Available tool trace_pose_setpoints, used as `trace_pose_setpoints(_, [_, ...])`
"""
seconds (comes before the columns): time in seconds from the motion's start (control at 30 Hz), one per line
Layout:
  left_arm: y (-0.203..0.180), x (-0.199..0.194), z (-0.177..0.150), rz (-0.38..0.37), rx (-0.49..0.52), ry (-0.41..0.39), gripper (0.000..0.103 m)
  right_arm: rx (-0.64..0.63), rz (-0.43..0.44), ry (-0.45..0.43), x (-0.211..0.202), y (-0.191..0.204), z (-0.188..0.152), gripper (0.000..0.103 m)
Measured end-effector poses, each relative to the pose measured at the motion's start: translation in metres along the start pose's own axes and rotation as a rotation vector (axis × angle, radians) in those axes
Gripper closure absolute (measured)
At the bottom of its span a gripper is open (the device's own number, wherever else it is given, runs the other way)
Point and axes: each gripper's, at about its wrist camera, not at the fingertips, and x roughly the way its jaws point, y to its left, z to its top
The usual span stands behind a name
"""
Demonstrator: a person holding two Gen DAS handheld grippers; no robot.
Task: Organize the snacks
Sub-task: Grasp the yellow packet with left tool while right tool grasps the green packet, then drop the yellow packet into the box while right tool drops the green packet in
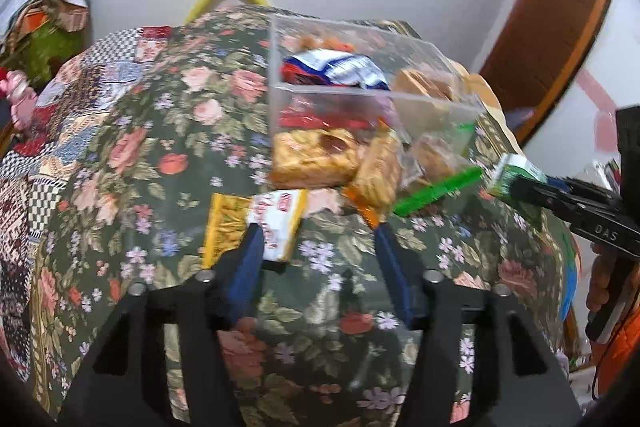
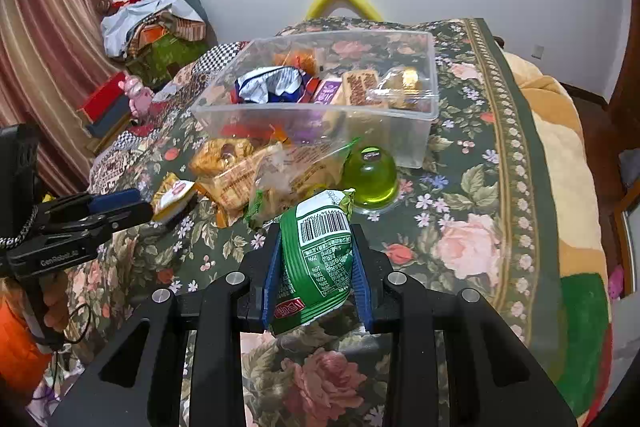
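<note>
A clear plastic box [image 2: 416,143] [image 1: 276,95] sits on the floral cloth and holds several snacks, among them a blue and white packet [image 2: 268,85] [image 1: 340,67]. In front of it lies a pile of snack packets [image 2: 256,171] [image 1: 320,159] and a green jelly cup [image 2: 370,173]. My right gripper [image 2: 316,267] is shut on a green snack packet [image 2: 316,259] [image 1: 512,179] and holds it above the cloth, in front of the pile. My left gripper [image 1: 320,243] is open over the cloth, next to a yellow and white packet [image 1: 276,223] [image 2: 174,195].
The floral cloth [image 2: 472,247] covers a raised surface that drops off at the right to a beige blanket [image 2: 560,147]. Clothes and boxes are piled at the far left [image 2: 152,27]. A wooden door frame [image 1: 552,39] stands at the right.
</note>
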Motion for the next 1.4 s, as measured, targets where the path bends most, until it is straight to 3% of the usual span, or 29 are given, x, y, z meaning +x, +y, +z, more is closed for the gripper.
trace_pose_setpoints(0.07, [0.008, 0.002, 0.002, 0.037, 0.003, 0.002, 0.033, 0.005, -0.004, -0.007, -0.002, -0.001, 0.001, 0.074])
trace_pose_setpoints(0.17, [0.019, 0.016, 0.004, 0.071, 0.005, 0.022, 0.026, 0.018, -0.005, -0.012, -0.004, -0.003, 0.001, 0.074])
trace_pose_setpoints(0.37, [0.034, 0.060, 0.004, 0.019, -0.024, 0.139, 0.026, 0.031, -0.012, -0.029, -0.009, -0.006, 0.005, 0.074])
trace_pose_setpoints(0.47, [0.035, 0.075, 0.003, 0.017, -0.023, 0.147, 0.026, 0.029, -0.018, -0.038, -0.011, -0.007, 0.010, 0.074])
trace_pose_setpoints(0.5, [0.034, 0.078, 0.003, 0.027, -0.017, 0.141, 0.028, 0.029, -0.022, -0.041, -0.011, -0.008, 0.011, 0.074])
trace_pose_setpoints(0.57, [0.034, 0.080, 0.003, 0.043, -0.012, 0.130, 0.049, 0.031, -0.027, -0.044, -0.011, -0.009, 0.013, 0.074])
trace_pose_setpoints(0.77, [0.042, 0.071, 0.008, 0.042, -0.025, 0.086, 0.071, 0.033, -0.028, -0.054, -0.010, -0.010, 0.018, 0.074])
trace_pose_setpoints(0.83, [0.043, 0.066, 0.010, 0.036, -0.008, 0.065, 0.086, 0.031, -0.028, -0.061, -0.011, -0.009, 0.021, 0.074])
trace_pose_setpoints(1.1, [0.040, 0.036, 0.025, 0.038, -0.002, -0.021, 0.086, 0.025, -0.019, -0.096, -0.012, -0.006, 0.036, 0.074])
trace_pose_setpoints(1.4, [0.014, 0.012, 0.069, 0.023, 0.084, -0.119, 0.086, 0.007, -0.020, -0.160, -0.011, -0.002, 0.068, 0.074])
